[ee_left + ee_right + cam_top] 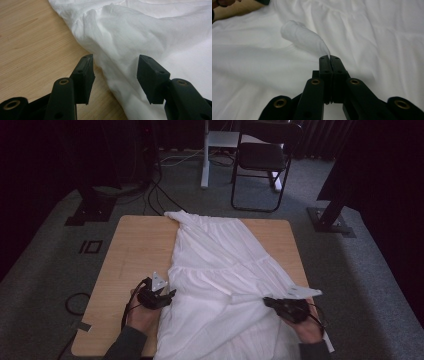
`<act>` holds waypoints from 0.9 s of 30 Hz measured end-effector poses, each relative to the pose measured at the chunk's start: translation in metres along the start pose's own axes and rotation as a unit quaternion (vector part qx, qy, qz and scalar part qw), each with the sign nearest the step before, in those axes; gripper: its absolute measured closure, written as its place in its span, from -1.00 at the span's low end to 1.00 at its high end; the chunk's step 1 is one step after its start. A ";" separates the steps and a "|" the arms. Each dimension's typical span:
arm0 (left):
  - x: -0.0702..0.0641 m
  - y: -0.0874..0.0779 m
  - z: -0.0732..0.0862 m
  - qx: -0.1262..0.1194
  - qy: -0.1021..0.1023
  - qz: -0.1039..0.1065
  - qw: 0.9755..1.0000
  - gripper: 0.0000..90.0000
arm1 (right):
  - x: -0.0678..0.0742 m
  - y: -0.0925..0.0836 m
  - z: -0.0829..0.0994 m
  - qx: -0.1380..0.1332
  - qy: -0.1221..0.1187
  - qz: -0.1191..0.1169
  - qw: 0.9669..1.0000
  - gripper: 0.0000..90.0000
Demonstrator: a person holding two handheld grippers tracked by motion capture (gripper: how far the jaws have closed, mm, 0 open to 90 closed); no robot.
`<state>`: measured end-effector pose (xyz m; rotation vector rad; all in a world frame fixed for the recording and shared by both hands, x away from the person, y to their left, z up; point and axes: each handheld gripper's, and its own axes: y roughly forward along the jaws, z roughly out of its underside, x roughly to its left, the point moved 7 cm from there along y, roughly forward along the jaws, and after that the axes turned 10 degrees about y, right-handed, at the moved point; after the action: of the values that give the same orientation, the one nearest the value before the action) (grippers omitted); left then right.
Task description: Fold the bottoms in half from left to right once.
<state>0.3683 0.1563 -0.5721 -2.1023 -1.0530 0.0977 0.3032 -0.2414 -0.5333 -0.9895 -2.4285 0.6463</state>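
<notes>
1. While the white dress (220,270) lies spread down the middle of the table (135,245), from the far edge to past the near edge, the right gripper (329,58) has its jaws pressed together on only a thin pinch of cloth, a small peak lifted off the layer below. That hold looks slight, so a quick pull could slip the fabric out, or drag just the top layer and leave the one beneath behind.
2. Cloth hanging over the near edge and toward the near right corner could slide further off if the lifted part is tugged that way.
3. At the dress's left side, the left gripper (115,72) has its jaws apart with the folded hem between them, the pads not pressing on it. If it closes where it stands, it may catch only the outer fold, and the two hands would then pull unevenly and bunch the fabric.
4. Up close the dress is plain white, thin and soft, gathered narrow at the far edge and widening toward the person, with seams across it and loose wrinkles.
5. To its left, bare pale wood is exposed.
</notes>
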 end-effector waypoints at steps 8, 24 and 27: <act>0.000 0.003 0.000 0.004 0.000 0.001 1.000 0.07 | -0.041 -0.034 0.070 0.050 0.059 0.039 0.996 0.53; -0.002 -0.005 0.010 0.005 -0.012 0.006 1.000 0.04 | -0.054 0.079 -0.001 0.065 0.083 0.088 0.991 0.36; -0.003 -0.005 0.011 0.007 -0.012 0.007 1.000 0.04 | -0.049 0.078 -0.003 0.070 0.067 0.086 0.992 0.97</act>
<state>0.3588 0.1630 -0.5773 -2.1009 -1.0503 0.1369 0.3774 -0.2266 -0.5851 -1.1540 -2.1673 0.7720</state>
